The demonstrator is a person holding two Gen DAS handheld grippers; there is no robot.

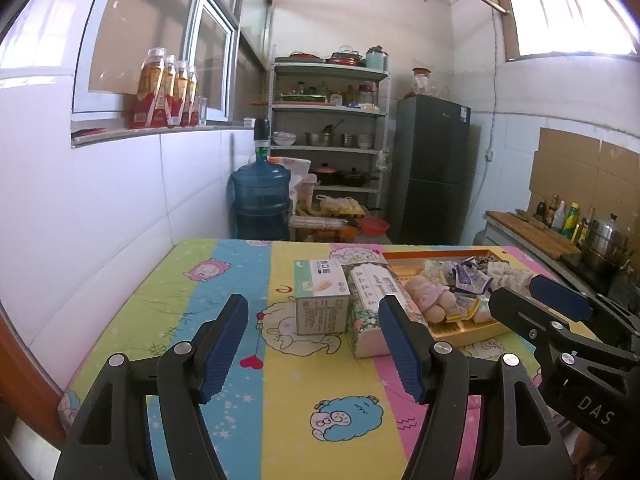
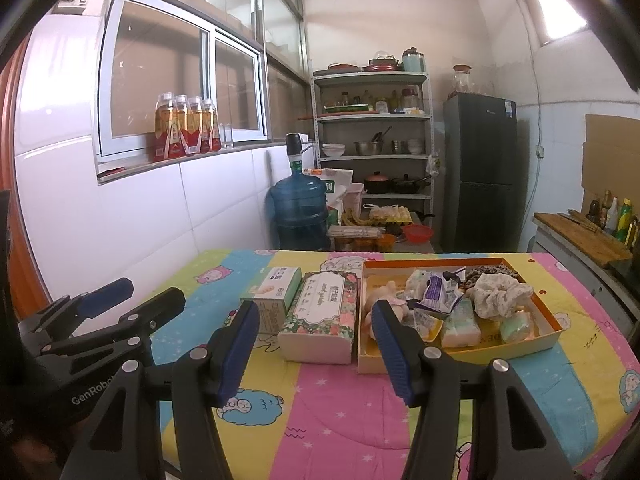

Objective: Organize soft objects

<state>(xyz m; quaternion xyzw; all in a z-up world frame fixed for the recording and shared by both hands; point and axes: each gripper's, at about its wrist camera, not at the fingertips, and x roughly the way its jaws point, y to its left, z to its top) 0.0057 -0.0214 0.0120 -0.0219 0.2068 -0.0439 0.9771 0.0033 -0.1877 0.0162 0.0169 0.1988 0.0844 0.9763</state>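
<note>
An orange tray [image 2: 554, 330] on the colourful cloth holds soft things: a pink plush doll [image 2: 386, 294], a floral fabric scrunchie [image 2: 500, 294], purple snack packets [image 2: 438, 290] and small tissue packs [image 2: 460, 326]. The tray also shows in the left wrist view [image 1: 468, 334], with the doll [image 1: 428, 294]. A floral tissue pack [image 2: 320, 316] and a green-white box [image 2: 274, 294] lie left of the tray. My right gripper [image 2: 316, 350] is open and empty, hovering before the tissue pack. My left gripper [image 1: 314, 346] is open and empty, before the box [image 1: 320, 298].
The table [image 2: 340, 412] with the cartoon cloth stands against a white tiled wall on the left. Beyond it are a blue water jug [image 2: 298, 210], a metal shelf [image 2: 374, 140] and a dark fridge [image 2: 482, 172]. A counter with bottles [image 2: 612, 214] is at the right.
</note>
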